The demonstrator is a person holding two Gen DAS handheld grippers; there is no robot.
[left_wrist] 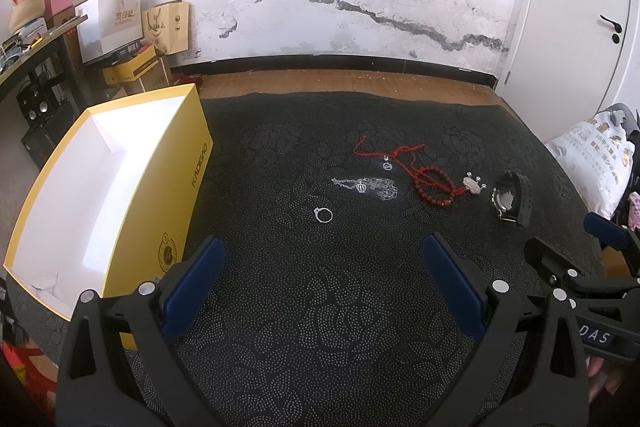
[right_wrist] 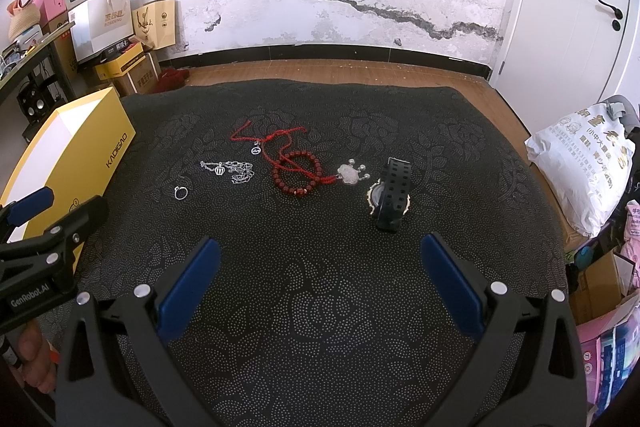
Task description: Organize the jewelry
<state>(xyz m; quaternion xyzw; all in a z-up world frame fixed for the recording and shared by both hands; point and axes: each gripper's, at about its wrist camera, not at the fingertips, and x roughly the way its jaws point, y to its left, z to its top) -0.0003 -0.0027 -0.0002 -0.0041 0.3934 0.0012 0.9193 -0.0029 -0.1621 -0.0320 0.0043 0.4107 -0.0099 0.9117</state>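
Jewelry lies spread on a black dotted cloth (left_wrist: pixel 320 307). A silver ring (left_wrist: pixel 323 215) (right_wrist: pixel 181 193) is nearest the box. Behind it lie a silver chain with a crown pendant (left_wrist: pixel 366 187) (right_wrist: pixel 230 171), a red cord with a small round charm (left_wrist: pixel 387 151) (right_wrist: pixel 264 139), a dark red bead bracelet (left_wrist: pixel 434 185) (right_wrist: pixel 298 173), a silver lock pendant (left_wrist: pixel 474 183) (right_wrist: pixel 350 174) and a black watch (left_wrist: pixel 511 197) (right_wrist: pixel 390 193). The yellow box (left_wrist: pixel 100 187) (right_wrist: pixel 76 155) stands open at the left, its white inside bare. My left gripper (left_wrist: pixel 324 251) and right gripper (right_wrist: pixel 320 251) are both open, hovering short of the jewelry, holding nothing.
A white printed bag (right_wrist: pixel 580 163) and cartons (right_wrist: pixel 600 287) crowd the right edge. Paper bags and boxes (left_wrist: pixel 120 27) are stacked at the back left beside a dark shelf (left_wrist: pixel 32 55). Wooden floor (right_wrist: pixel 340 73), a damaged white wall and a white door (right_wrist: pixel 580 7) lie beyond the cloth.
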